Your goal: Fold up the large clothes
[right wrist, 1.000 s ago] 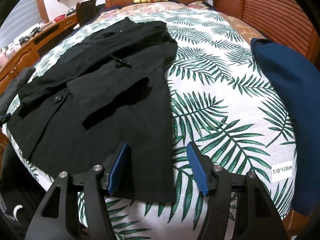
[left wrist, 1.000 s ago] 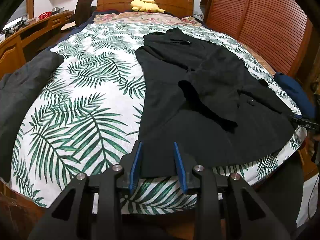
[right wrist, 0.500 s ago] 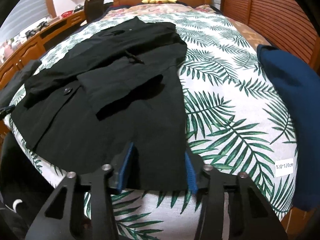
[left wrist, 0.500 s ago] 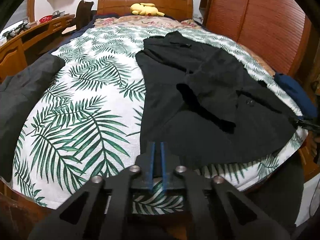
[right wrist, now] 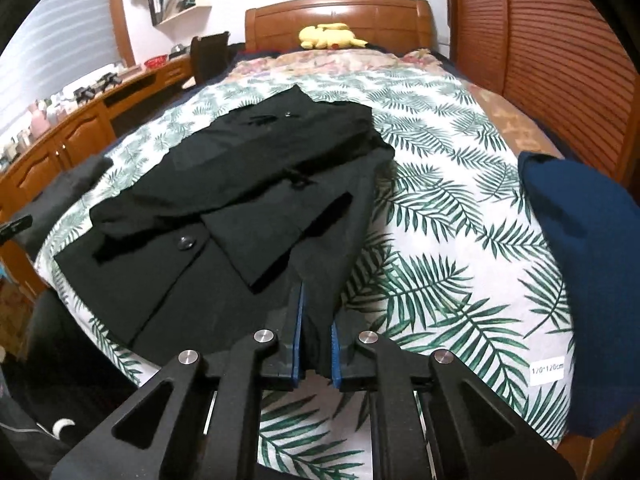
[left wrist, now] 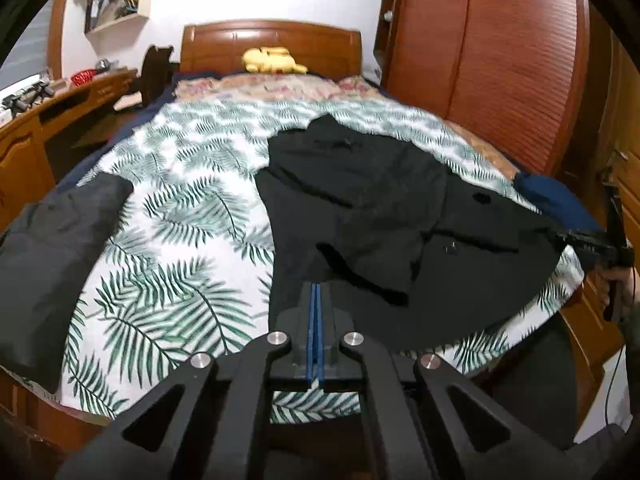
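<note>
A wide bed with a white sheet printed with green palm fronds (left wrist: pixel 168 240) fills both views, its near edge hidden behind the gripper bodies. One wooden headboard (right wrist: pixel 340 16) closes the far end, and a wall of reddish slatted wardrobe doors (left wrist: pixel 500 64) runs along one side.

One large black coat with dark buttons (right wrist: pixel 240 208) lies spread across the sheet, sleeves folded over its front, its hem at the near edge of the bed. Its folds merge into blackness and are hard to separate.

Two other garments lie on the bed. The dark blue folded garment (right wrist: pixel 580 264) is large in the right wrist view, cut off by the frame edge; the left wrist view shows only a sliver of it. The dark grey garment (left wrist: pixel 48 256) is plain only from the left.

The left gripper (left wrist: pixel 316 320) has its jaws clenched on the coat's hem, blue pads nearly meeting. The right gripper (right wrist: pixel 316 336) grasps a bunched fold of the hem near the other corner.

One yellow plush toy (right wrist: pixel 330 36) rests by the headboard. A small white label (right wrist: pixel 547 369), blurred, appears only from the right.
</note>
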A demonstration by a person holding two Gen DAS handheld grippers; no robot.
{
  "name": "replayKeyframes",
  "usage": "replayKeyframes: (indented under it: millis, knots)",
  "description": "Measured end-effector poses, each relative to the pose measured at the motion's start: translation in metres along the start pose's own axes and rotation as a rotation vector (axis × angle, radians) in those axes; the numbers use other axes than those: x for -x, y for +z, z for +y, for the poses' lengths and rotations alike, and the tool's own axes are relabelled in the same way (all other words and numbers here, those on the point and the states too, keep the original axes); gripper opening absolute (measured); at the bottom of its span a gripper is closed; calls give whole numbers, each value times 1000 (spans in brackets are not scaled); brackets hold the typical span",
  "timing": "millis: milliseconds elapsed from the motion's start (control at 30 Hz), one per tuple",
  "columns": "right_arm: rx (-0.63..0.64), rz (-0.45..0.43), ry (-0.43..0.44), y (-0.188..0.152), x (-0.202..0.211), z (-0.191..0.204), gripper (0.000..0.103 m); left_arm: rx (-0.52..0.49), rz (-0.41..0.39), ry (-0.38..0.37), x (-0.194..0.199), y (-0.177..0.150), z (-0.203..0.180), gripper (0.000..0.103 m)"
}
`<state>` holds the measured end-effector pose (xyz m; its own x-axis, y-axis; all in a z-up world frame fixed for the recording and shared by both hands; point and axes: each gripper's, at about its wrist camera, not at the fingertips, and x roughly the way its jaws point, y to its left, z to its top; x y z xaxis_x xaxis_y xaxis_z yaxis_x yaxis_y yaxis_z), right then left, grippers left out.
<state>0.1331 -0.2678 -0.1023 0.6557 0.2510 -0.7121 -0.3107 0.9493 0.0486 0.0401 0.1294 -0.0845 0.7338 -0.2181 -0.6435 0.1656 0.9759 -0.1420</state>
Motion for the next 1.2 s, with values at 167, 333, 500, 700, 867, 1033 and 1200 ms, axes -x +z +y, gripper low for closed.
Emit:
replayKeyframes:
  millis: [167, 333, 500, 700, 867, 1033, 1200]
  knots:
    - [34, 59, -35, -10, -15, 2, 8, -9, 84, 5, -22, -13, 1, 11]
    - [1, 102, -37, -23, -27, -9, 8, -4, 155, 55, -48, -30, 8, 25]
    - [-30, 121, -31, -32, -32, -17, 8, 9, 195, 82, -67, -41, 16, 31]
    - [-22, 127, -41, -32, -32, -16, 9, 15, 188, 80, -74, -39, 18, 35]
    - [-19, 131, -43, -33, -36, -14, 9, 46, 162, 82, -74, -42, 19, 35]
    - [-35, 130, -30, -35, -37, -16, 9, 42, 154, 91, -73, -44, 16, 35]
    - [-65, 122, -8, -38, -40, -17, 11, 48, 142, 68, -71, -47, 13, 35]
